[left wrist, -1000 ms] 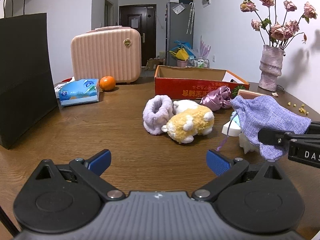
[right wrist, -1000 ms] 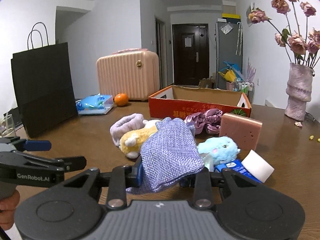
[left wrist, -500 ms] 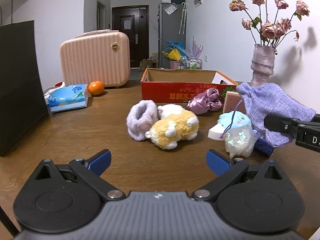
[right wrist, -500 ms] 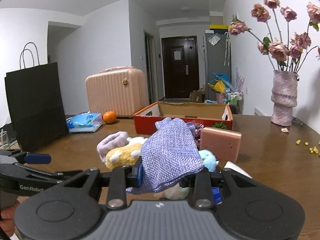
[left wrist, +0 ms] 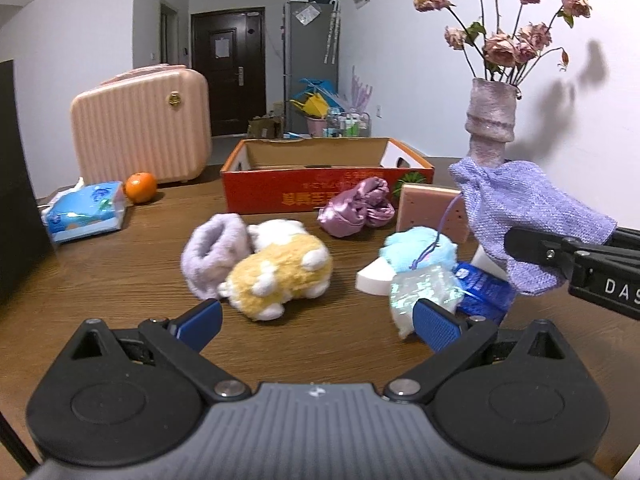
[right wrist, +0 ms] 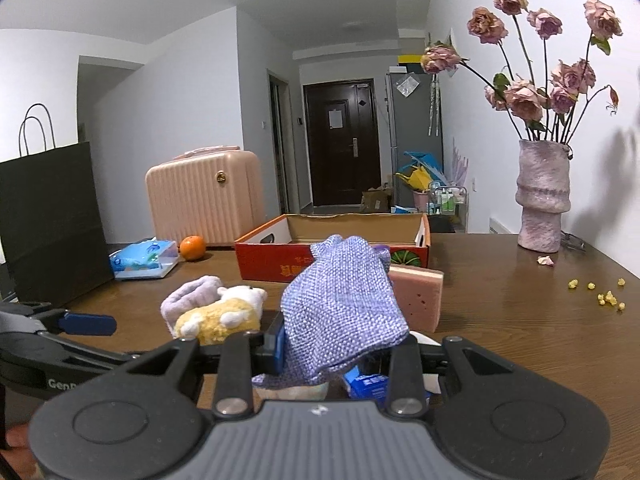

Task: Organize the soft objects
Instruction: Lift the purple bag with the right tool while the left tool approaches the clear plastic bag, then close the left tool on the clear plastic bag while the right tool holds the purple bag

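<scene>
So I count one red cardboard box (left wrist: 326,196), one pink suitcase (left wrist: 140,136), one orange (left wrist: 140,187), one tissue pack (left wrist: 84,212), one vase (right wrist: 542,196), two plush toys, one pink sponge (right wrist: 418,296).

Your right gripper (right wrist: 332,350) pinches a lavender knit pouch (right wrist: 344,304), lifted and drooping over its fingers. Ahead of your left gripper (left wrist: 316,320) lie a yellow plush (left wrist: 280,276), a fuzzy lilac band (left wrist: 212,256) touching it, and a blue plush (left wrist: 420,250) rightward.

Both wrist cameras look low and close across the table (left wrist: 120,280) toward the far door (right wrist: 340,140). Both views share the red box (left wrist: 320,184) and yellow plush (right wrist: 216,316).
</scene>
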